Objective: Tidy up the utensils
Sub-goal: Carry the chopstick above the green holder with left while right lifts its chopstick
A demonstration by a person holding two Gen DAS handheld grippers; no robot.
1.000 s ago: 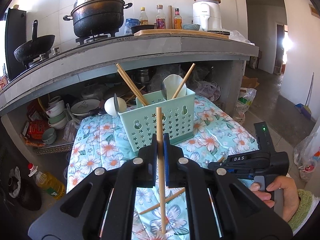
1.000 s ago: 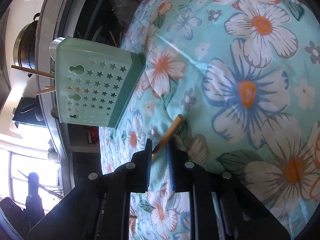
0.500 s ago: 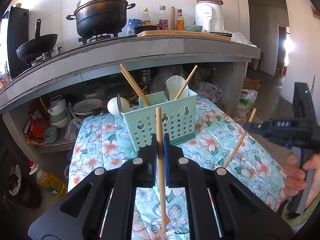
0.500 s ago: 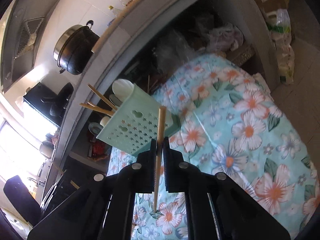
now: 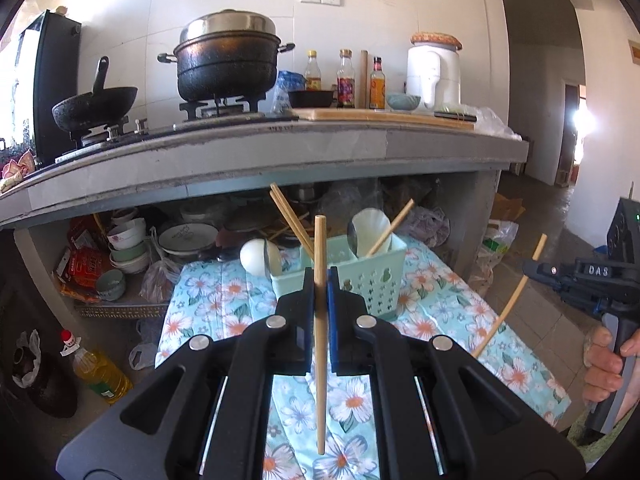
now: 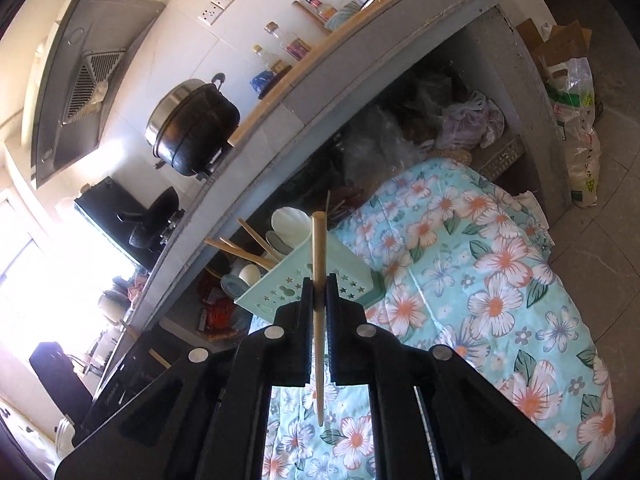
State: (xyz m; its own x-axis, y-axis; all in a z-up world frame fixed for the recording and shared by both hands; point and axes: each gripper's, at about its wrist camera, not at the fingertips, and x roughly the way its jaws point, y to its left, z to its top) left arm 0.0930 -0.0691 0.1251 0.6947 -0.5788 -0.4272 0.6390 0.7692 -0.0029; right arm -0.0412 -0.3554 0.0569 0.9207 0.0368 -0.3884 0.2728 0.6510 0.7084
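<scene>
- Chopsticks: one chopstick (image 5: 319,304) stands nearly upright, clamped between the jaws of the left gripper (image 5: 319,292).
- Second chopstick (image 6: 319,304) is pinched upright in the right gripper (image 6: 319,296), jaws pressed on it.
- Both are held above the floral tablecloth (image 5: 436,300), near the mint utensil basket (image 5: 380,268).
- Basket holds more chopsticks (image 5: 290,216) and a white spoon (image 5: 370,230).
- A hand (image 5: 608,364) grips the right tool's handle.

five chopsticks: three in the one green basket (image 5: 376,276), one chopstick (image 5: 320,320) and another chopstick (image 6: 319,312) gripped; three sauce bottles (image 5: 346,80); one black pot (image 5: 228,64).
</scene>
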